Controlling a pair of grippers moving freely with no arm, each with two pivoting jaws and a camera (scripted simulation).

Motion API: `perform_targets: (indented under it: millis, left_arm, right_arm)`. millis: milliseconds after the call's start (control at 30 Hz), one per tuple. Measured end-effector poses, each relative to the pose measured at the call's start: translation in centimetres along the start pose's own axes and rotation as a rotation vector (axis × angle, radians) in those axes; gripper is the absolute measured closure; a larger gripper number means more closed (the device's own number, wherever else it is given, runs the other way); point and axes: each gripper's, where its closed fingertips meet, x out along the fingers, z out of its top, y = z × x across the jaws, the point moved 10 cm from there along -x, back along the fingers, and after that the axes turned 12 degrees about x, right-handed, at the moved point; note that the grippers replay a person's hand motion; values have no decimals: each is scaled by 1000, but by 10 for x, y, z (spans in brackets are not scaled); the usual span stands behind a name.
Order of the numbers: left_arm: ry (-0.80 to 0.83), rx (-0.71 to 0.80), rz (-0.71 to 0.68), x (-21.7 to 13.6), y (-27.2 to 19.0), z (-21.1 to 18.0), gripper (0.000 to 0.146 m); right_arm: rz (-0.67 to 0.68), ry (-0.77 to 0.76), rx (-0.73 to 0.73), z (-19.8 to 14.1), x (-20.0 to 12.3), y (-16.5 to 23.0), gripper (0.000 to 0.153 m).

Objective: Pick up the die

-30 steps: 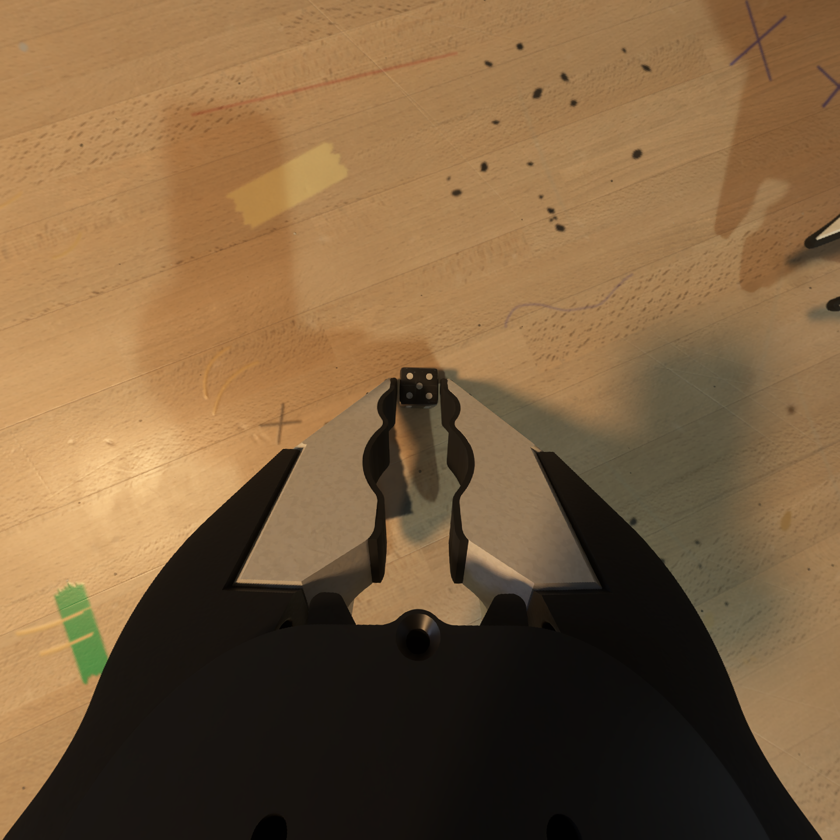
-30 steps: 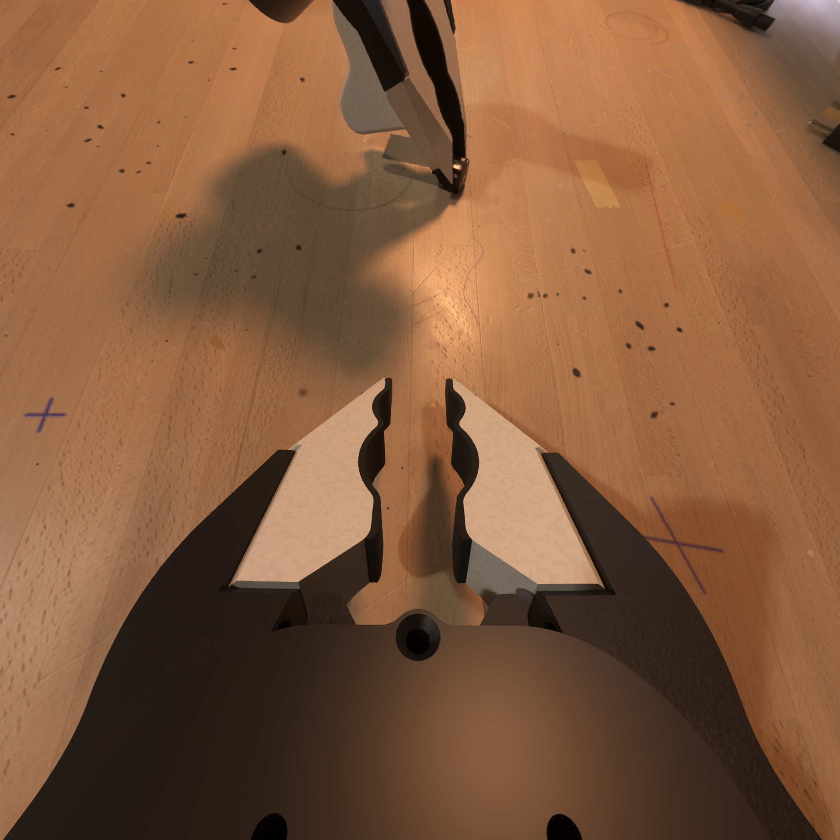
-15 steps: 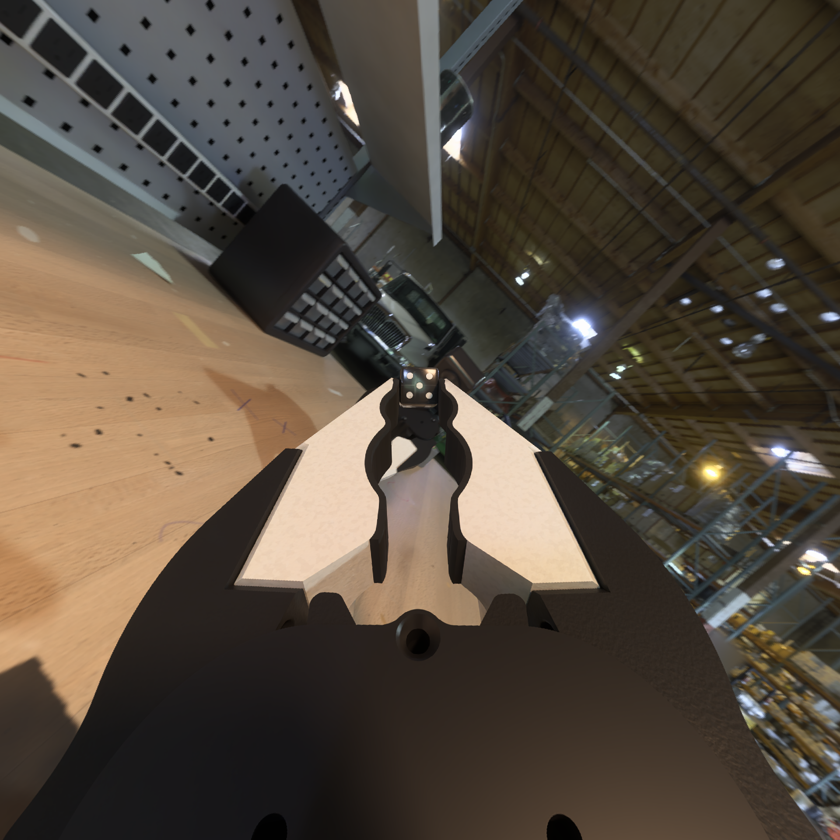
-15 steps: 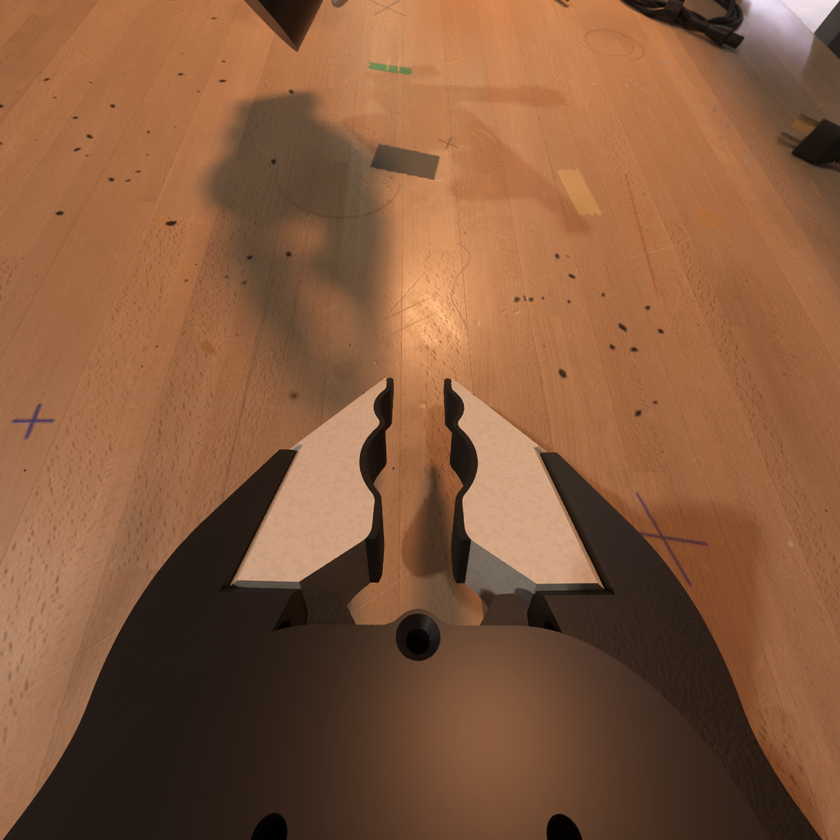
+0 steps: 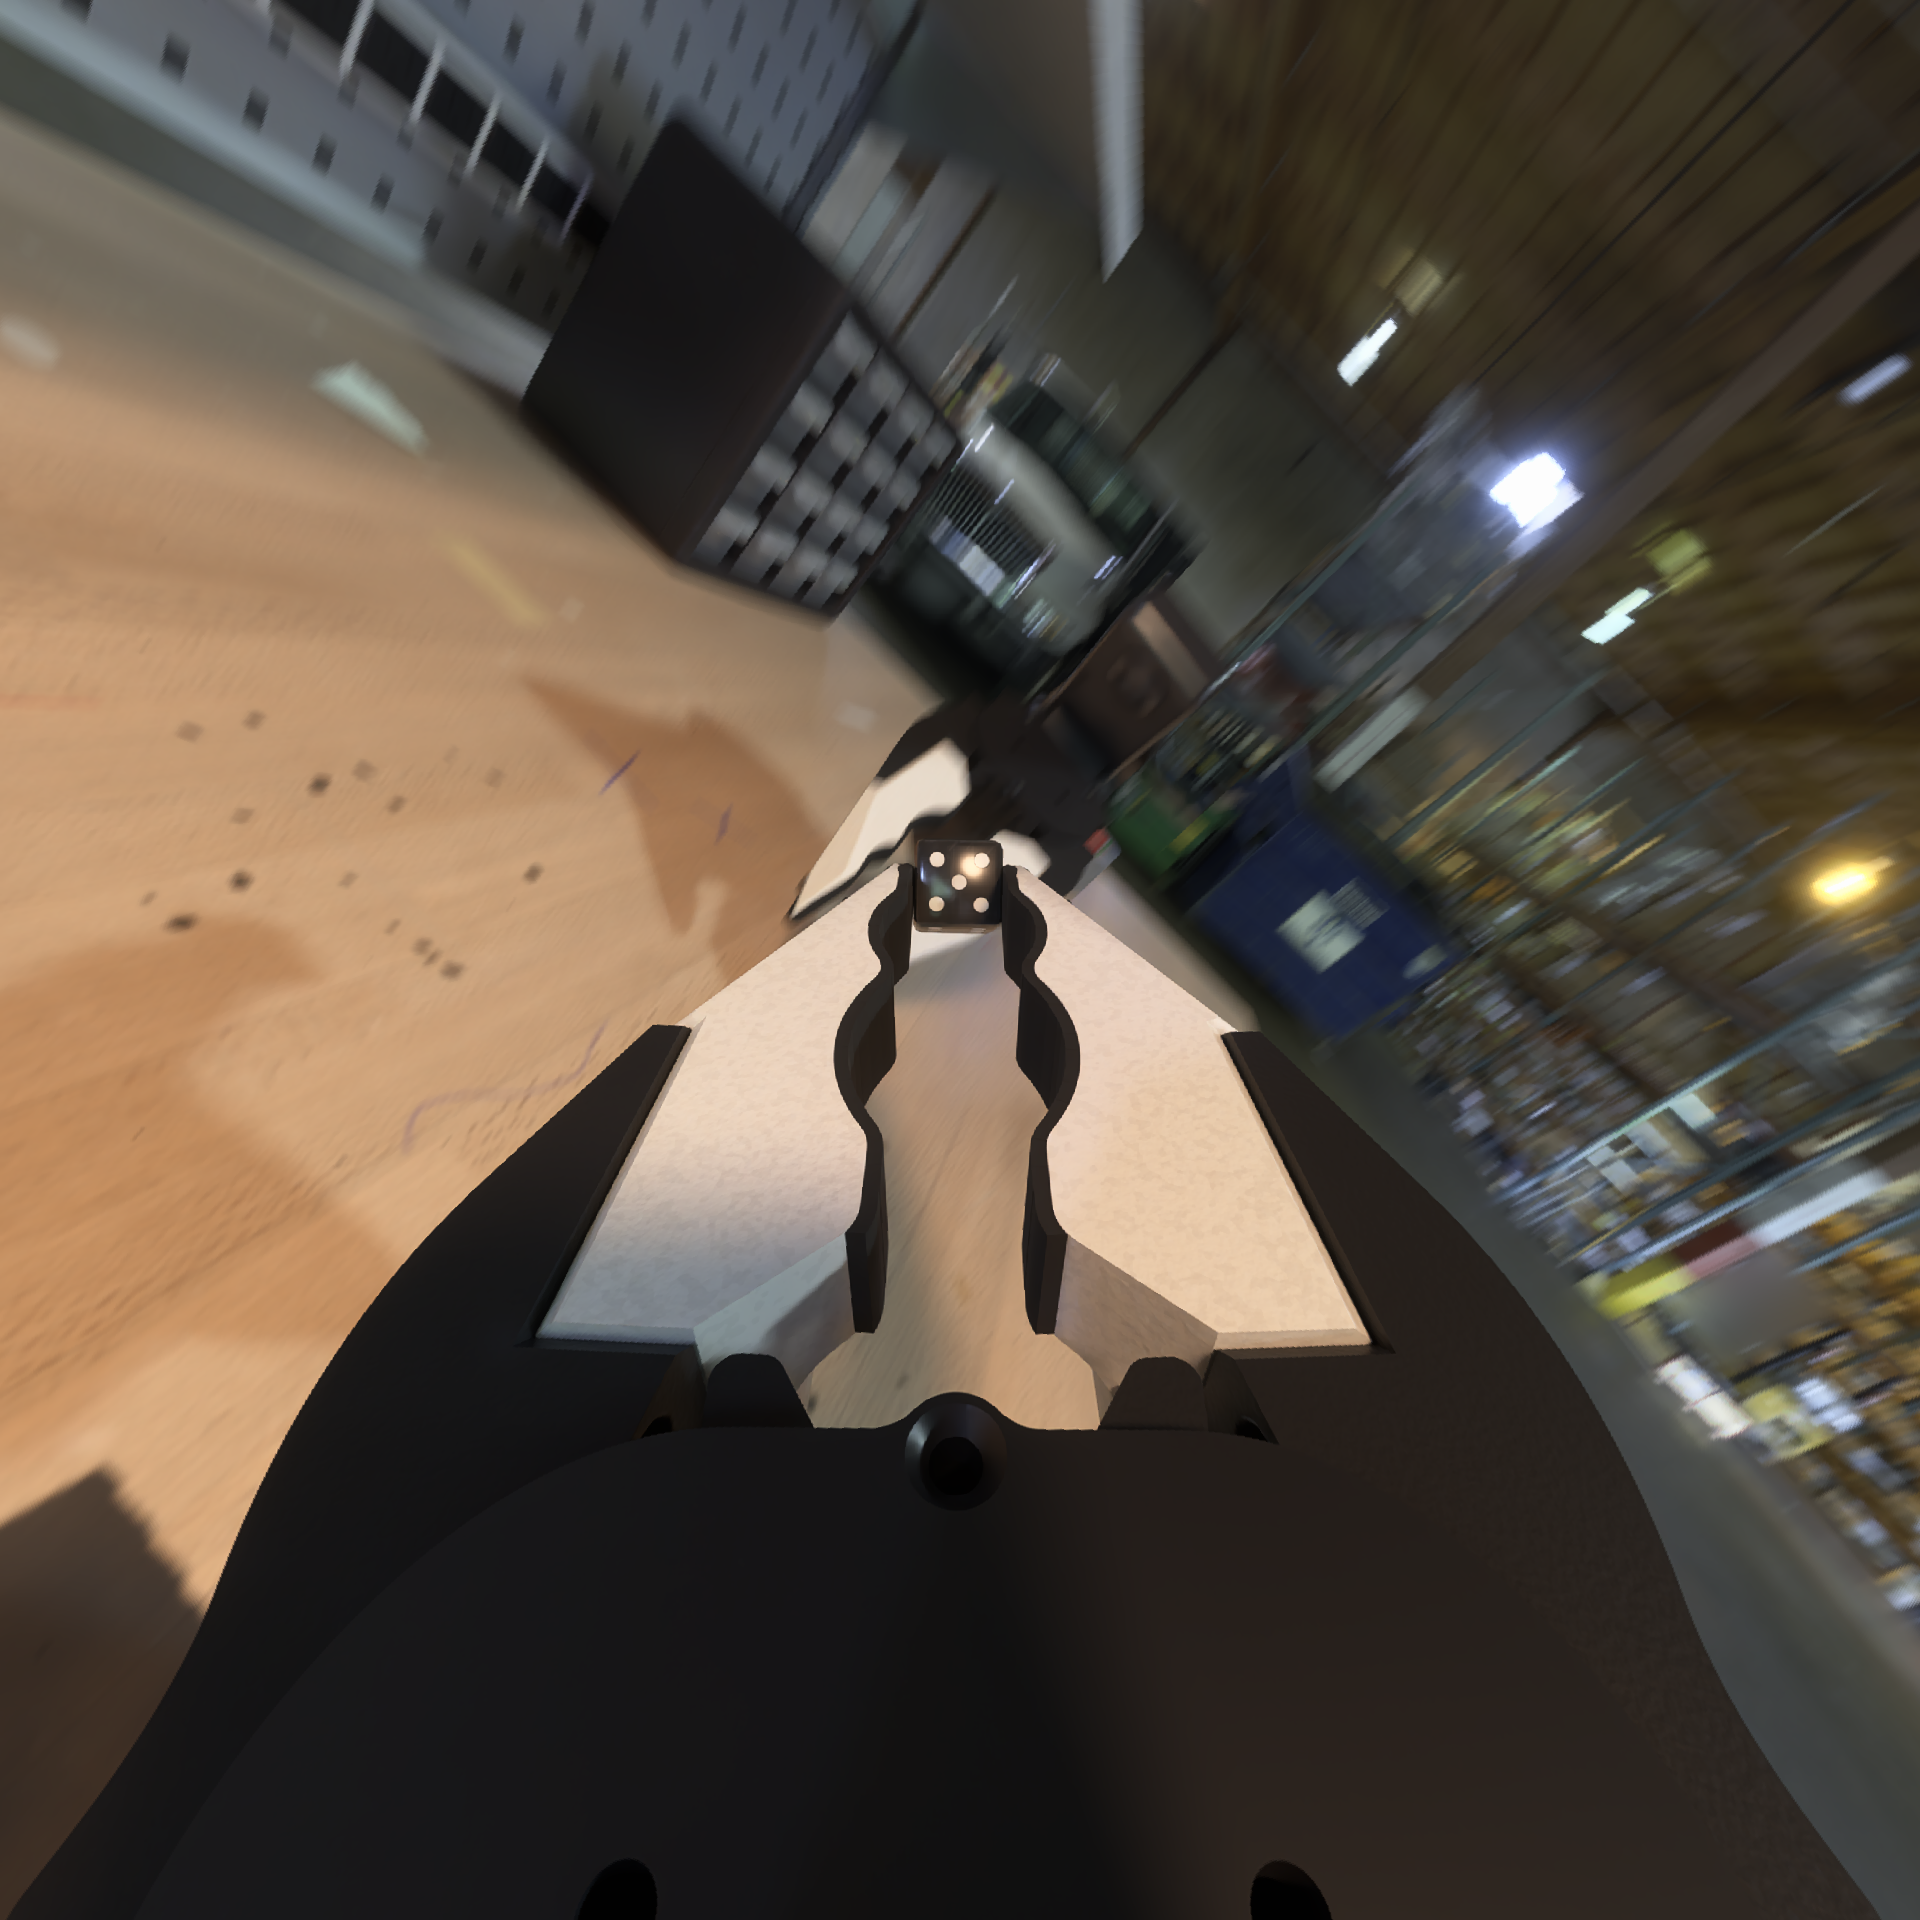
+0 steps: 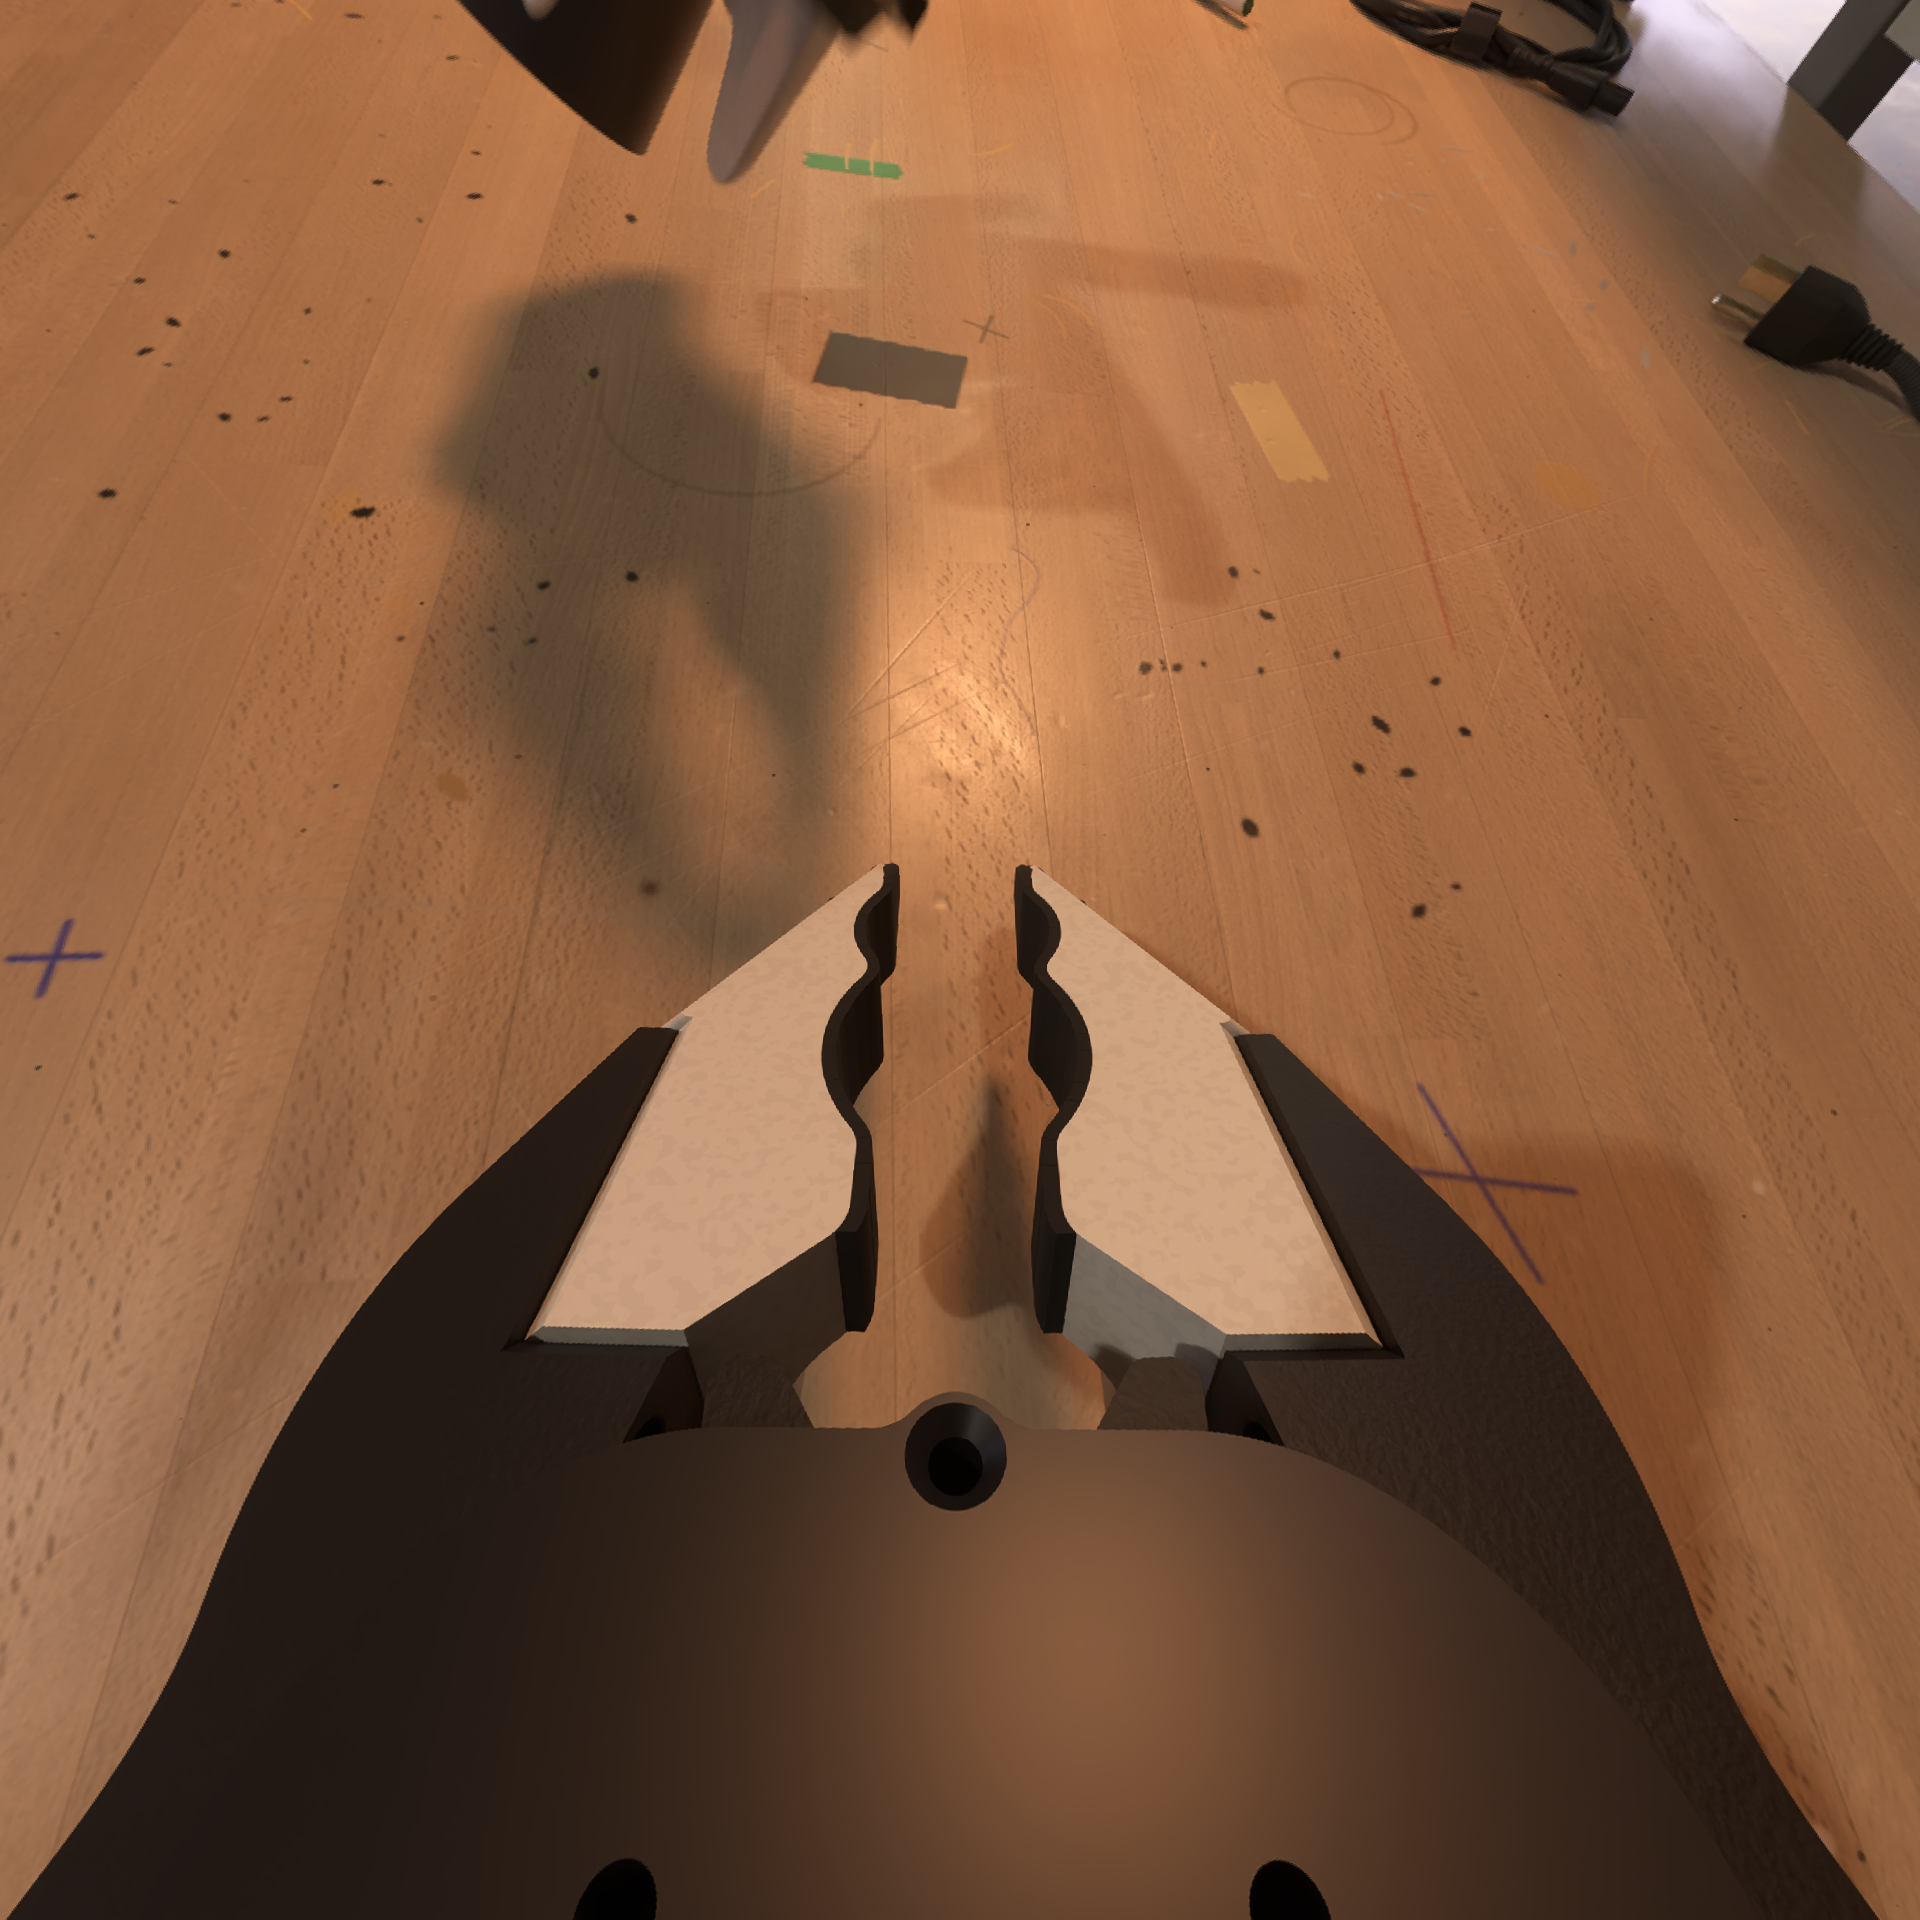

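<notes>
Two tools: left tool (image 5: 957,896) pinches black die (image 5: 957,885) at its tips, off the worktop (image 6: 1351,935); right tool (image 6: 956,883) slightly parted, empty.

Workshop inside warehouse-like hall. Wooden workbench top (image 6: 312,727), pale planks, scratched, speckled with dark paint spots, pen crosses, tape scraps: green (image 6: 853,164), yellow (image 6: 1278,431), grey patch (image 6: 890,370). Black power plug (image 6: 1813,322) at far right edge, coiled black cable (image 6: 1496,47) beyond it. Left wrist view, blurred: white pegboard wall (image 5: 343,114) at far left, black small-parts drawer cabinet (image 5: 748,416) against it, timber roof beams (image 5: 1558,156) overhead, ceiling lamps (image 5: 1527,488), tall storage racking (image 5: 1662,1091) to right.
</notes>
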Motion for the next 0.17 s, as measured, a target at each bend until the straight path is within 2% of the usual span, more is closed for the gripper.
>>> perform_targets:
  millis: [167]
  left_arm:
    - [398,107,277,27,-8,-21,130]
  right_arm:
    - [-10,1,4,0,0,-1,131]
